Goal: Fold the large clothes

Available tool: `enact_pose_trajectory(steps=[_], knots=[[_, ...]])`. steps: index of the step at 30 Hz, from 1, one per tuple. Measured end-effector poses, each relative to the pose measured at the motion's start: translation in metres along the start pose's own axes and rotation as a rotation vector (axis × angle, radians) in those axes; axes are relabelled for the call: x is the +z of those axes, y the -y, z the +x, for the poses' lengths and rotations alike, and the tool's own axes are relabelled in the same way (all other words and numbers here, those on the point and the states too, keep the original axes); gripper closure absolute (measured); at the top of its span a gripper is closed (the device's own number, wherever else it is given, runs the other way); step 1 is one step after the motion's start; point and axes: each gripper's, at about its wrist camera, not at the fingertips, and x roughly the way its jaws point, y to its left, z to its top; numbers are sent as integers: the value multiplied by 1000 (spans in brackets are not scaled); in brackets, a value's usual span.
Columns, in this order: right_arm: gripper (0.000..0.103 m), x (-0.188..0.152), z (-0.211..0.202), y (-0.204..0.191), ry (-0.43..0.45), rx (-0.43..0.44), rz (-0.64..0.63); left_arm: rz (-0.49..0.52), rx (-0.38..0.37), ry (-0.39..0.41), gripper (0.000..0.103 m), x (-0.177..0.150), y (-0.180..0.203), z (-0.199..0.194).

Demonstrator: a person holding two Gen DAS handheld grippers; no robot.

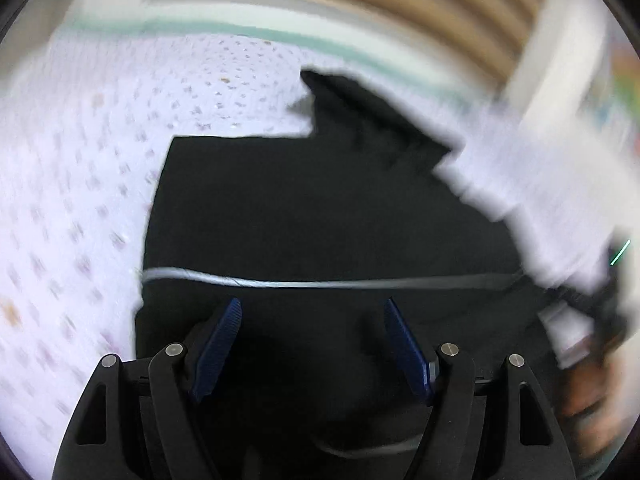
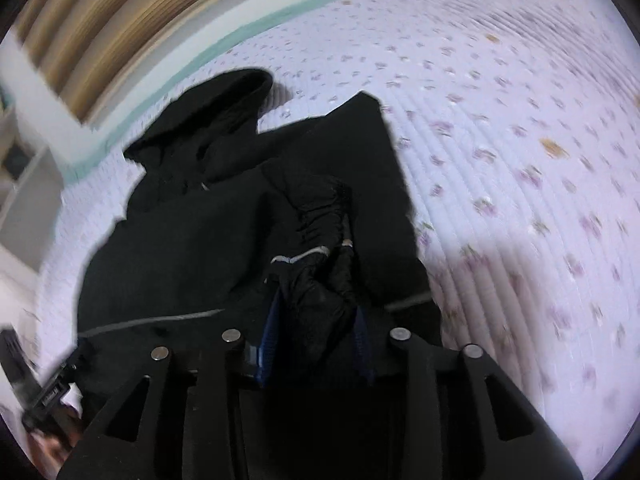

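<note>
Right gripper (image 2: 316, 320) was clamped on a bunched fold of the black hooded jacket (image 2: 192, 248), its blue pads (image 2: 270, 332) pressed against either side of the gathered cloth, which carried a short grey reflective stripe (image 2: 304, 257) just above the grip. Beyond the pinch, the garment lay spread on a bed covered by a pale lilac quilt (image 2: 520, 160) printed with small flowers, the hood (image 2: 216, 120) pointing toward the far edge, where a mint-green border (image 2: 200, 60) met a wooden slatted headboard (image 2: 112, 12). Another long grey stripe (image 2: 148, 322) ran across the lower body of the jacket toward the left of the right wrist view. At the bottom left corner of that view, a dark device (image 2: 44, 396) showed, too blurred to make out further.

From the left wrist camera, the left gripper (image 1: 312, 350) hovered over the same jacket (image 1: 304, 208) with its blue pads (image 1: 218, 350) spread well apart and nothing between them. A thin grey stripe (image 1: 320, 282) crossed the black fabric just ahead of the fingertips. The quilt (image 1: 80, 200) filled the left side of this view, heavily smeared by motion. A white, blurred shape (image 1: 540, 184) cut across the right side over the jacket's edge; what it was could not be told. The headboard (image 1: 400, 4) curved along the top of the frame.
</note>
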Motion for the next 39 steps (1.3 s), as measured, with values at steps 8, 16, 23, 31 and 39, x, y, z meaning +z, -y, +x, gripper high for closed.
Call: enact_pose_trajectory(steps=[8, 16, 23, 31, 39], knots=[[42, -8, -62, -67, 102, 2, -196, 76, 68, 62, 28, 19, 30, -53], [38, -51, 45, -93, 24, -193, -457, 56, 160, -116, 26, 7, -14, 50], [37, -71, 39, -90, 131, -198, -487, 64, 72, -16, 20, -4, -26, 39], [36, -50, 43, -95, -70, -231, -452, 72, 217, -190, 20, 14, 2, 47], [36, 52, -44, -100, -113, -189, -305, -46, 94, -151, 22, 117, 20, -26]])
